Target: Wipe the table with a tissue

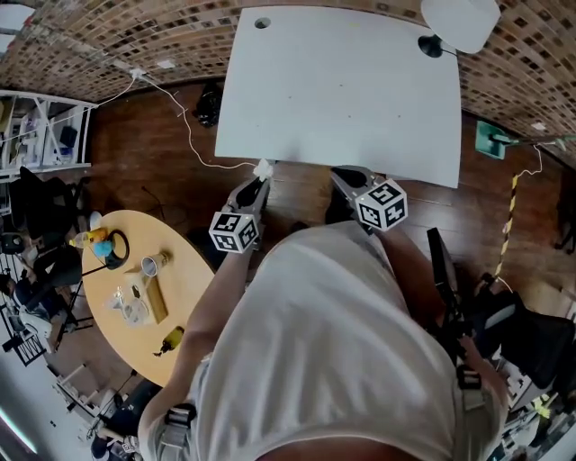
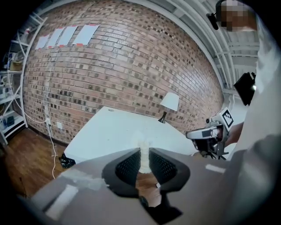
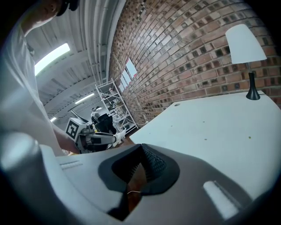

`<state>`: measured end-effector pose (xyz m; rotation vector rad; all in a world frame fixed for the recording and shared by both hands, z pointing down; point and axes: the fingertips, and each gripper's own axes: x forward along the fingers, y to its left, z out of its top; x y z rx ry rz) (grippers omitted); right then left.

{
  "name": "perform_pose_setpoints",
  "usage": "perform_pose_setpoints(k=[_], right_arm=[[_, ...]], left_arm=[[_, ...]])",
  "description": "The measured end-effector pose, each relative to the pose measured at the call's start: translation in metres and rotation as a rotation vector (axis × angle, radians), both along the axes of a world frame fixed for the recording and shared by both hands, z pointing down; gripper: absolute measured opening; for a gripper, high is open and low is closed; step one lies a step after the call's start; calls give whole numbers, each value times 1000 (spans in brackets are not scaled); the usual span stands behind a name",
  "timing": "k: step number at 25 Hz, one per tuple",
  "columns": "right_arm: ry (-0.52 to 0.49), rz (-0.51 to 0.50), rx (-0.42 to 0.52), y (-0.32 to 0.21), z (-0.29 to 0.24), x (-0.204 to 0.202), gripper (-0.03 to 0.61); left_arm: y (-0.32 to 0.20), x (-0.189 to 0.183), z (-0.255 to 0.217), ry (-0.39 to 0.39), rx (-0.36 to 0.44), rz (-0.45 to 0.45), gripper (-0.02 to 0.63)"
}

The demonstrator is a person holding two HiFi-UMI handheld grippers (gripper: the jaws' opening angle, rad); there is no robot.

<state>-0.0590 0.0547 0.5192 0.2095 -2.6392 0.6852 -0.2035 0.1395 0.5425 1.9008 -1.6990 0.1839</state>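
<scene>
A crumpled white tissue (image 1: 263, 168) sticks out of my left gripper (image 1: 260, 181), which is shut on it just short of the near edge of the white table (image 1: 342, 81). In the left gripper view the tissue (image 2: 143, 146) stands upright between the pads of that gripper (image 2: 144, 154), with the table (image 2: 114, 132) ahead. My right gripper (image 1: 341, 176) hovers at the same table edge, further right. Its jaws meet at the tips, with nothing between them (image 3: 141, 147). Each gripper view shows the other gripper off to the side.
A white-shaded lamp (image 1: 459, 22) stands on the table's far right corner. A round wooden side table (image 1: 180, 297) with several small items is to my left. A white cable (image 1: 189, 126) runs over the wooden floor. A metal shelf (image 1: 45, 135) stands far left, a black chair (image 1: 531, 333) at right.
</scene>
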Motion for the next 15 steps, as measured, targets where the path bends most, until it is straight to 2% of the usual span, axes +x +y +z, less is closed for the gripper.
perform_pose_setpoints(k=[3,8,12,15], right_arm=[[-16,-1,-8,-27,-4,5,8],[-24,-11,-9,-74,-10,14,8],[-26,-42,-9,-95,-11,19,8],[-19,-71,10,-105,-8,23,8]], left_arm=[[-28,-10,4,-22,-26,-34,66],[-67,-32,17,-106,-93,-59,66],[-75,-56,32,-120,-175,-146,66],[-84,-68,42,-141,-229,-171,66]])
